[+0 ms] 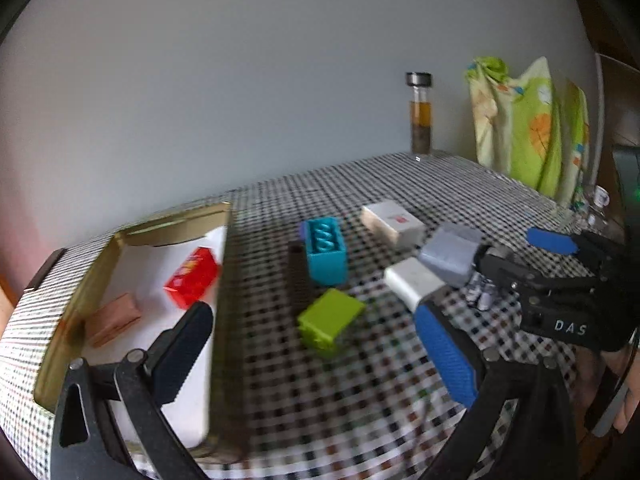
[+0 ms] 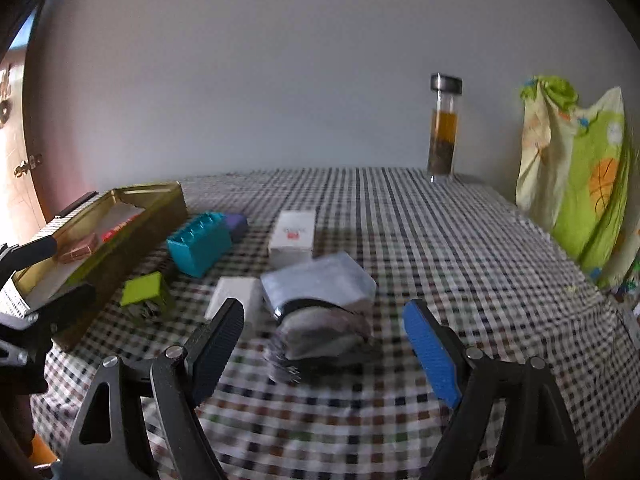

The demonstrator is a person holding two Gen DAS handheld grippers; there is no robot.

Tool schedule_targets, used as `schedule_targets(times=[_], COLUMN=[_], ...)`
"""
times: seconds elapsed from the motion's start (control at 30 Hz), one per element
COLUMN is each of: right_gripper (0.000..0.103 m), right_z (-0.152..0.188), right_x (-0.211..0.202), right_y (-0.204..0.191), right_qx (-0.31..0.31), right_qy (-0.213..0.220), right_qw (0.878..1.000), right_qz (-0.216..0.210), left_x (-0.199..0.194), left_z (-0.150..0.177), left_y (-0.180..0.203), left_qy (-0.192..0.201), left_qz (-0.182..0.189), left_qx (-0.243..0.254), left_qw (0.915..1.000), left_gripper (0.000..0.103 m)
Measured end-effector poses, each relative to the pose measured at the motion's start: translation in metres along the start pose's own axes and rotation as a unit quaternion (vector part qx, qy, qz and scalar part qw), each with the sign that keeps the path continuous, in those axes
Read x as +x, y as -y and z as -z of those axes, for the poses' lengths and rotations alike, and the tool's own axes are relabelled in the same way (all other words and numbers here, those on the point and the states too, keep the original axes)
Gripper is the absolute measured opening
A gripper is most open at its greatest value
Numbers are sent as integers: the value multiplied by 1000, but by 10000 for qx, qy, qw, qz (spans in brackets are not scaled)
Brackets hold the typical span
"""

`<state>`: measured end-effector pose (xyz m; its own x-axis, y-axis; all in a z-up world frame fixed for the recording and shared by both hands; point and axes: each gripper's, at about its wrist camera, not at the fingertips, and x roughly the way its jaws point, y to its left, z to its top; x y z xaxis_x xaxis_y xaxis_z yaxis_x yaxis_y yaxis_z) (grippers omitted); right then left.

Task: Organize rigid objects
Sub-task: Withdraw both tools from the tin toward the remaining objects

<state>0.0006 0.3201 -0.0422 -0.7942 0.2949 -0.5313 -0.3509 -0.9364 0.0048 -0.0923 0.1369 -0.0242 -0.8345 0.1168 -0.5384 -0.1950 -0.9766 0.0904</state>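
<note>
Both tools empty, jaws apart. Right gripper [image 2: 324, 344] is lined up on the grey rectangular box with a dark strap [image 2: 320, 292], which lies well right of the gold-rimmed open tin [image 1: 80, 288]. Left gripper [image 1: 316, 344] hovers beside the tin. Risk, as judged: closing may nudge the touching white rectangular block [image 2: 234, 296] or slip on the strap

the purple block [image 1: 303, 231] is mostly hidden behind the teal block [image 1: 326, 254]. print on the white box [image 2: 293, 233] is too blurred to read. the gold tin [image 1: 60, 344] hides its own near corner behind the left fingers [image 1: 182, 356].
</note>
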Motion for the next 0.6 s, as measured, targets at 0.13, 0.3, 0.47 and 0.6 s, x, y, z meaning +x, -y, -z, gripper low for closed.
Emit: schedule_targets(times=[0.13,0.3,0.47,0.6], right_gripper=[84,84,84,84], right_z=[2,2,2,2], right_x=[1,5,8,14], right_y=[0,1,2,6], right_qx=[-7,57,92,205], right_qy=[-80,-166,-266,-439], right_qw=[10000,9998,9996,9988], right_qz=[-40,-49,-21,-96], left_x=[20,38,45,48], left_z=[-1,1,1,-1], left_y=[5,7,6,-3], left_qy=[-259,-697,-921,-923], left_qz=[274,665,660,489], left_qx=[-8,-135,-237,-308], left_qw=[9993,9953,9933,9940], left_gripper=[97,94,95,95])
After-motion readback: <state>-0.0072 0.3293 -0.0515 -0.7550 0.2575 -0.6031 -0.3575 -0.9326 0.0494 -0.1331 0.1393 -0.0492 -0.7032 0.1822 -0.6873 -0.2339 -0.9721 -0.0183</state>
